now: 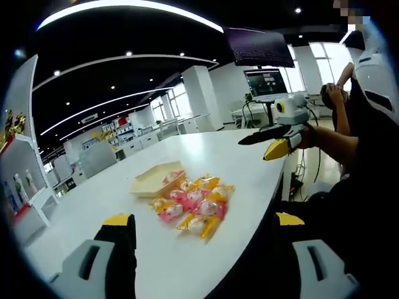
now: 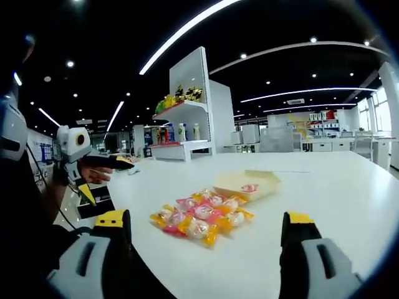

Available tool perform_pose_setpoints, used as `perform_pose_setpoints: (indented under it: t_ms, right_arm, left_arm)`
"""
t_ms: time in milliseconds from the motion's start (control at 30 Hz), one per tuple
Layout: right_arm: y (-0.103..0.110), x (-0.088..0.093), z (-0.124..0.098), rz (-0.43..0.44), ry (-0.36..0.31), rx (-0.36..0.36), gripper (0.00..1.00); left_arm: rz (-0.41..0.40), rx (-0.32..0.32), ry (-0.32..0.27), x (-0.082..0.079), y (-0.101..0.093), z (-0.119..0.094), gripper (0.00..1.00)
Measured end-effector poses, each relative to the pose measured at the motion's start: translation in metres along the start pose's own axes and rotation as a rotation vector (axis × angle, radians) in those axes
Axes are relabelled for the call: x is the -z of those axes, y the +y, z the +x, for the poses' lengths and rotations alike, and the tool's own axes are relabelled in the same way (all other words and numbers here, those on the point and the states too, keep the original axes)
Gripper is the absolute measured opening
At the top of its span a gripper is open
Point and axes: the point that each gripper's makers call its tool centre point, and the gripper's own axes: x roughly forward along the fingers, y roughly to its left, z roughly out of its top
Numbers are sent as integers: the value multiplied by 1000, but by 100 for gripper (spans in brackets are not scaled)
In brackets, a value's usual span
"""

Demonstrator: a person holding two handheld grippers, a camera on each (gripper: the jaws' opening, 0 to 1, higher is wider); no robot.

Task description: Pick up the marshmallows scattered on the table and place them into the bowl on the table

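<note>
My left gripper (image 1: 206,227) rises from the bottom of the left gripper view as two black jaws with yellow tips, each on a grey housing with a dark slot. My right gripper (image 2: 209,224), at the bottom of the right gripper view, has the same black jaws, yellow tips and slotted grey housings. At the right of the left gripper view I see the right gripper from outside: a white body, a black jaw, a yellow tip. A dark sleeve (image 1: 368,143) covers my upper arm at that view's right edge.
</note>
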Motion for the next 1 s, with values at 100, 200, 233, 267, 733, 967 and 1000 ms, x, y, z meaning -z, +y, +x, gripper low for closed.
perform_pose_setpoints:
  t_ms: [100, 200, 233, 267, 733, 967, 1000]
  right_arm:
    - [1, 1, 1, 1, 4, -3, 97]
    - [4, 2, 1, 2, 7, -9, 97]
    - [4, 3, 1, -1, 10, -8, 97]
    - [4, 3, 1, -4, 9, -8, 97]
    - [3, 11, 5, -14, 48, -8, 97]
    - [-3, 11, 5, -13, 49, -2, 97]
    - [-3, 11, 5, -11, 48, -2, 97]
  left_arm:
    - [7, 1, 19, 13, 4, 7, 85]
    - [-8, -6, 32, 24, 10, 13, 85]
    - [-15, -10, 34, 27, 12, 14, 85]
    - [-19, -15, 34, 29, 14, 16, 85]
    - [-110, -97, 17, 55, 43, 26, 83]
    - [-112, -105, -5, 59, 47, 32, 81]
    - [-92, -110, -24, 57, 48, 33, 81]
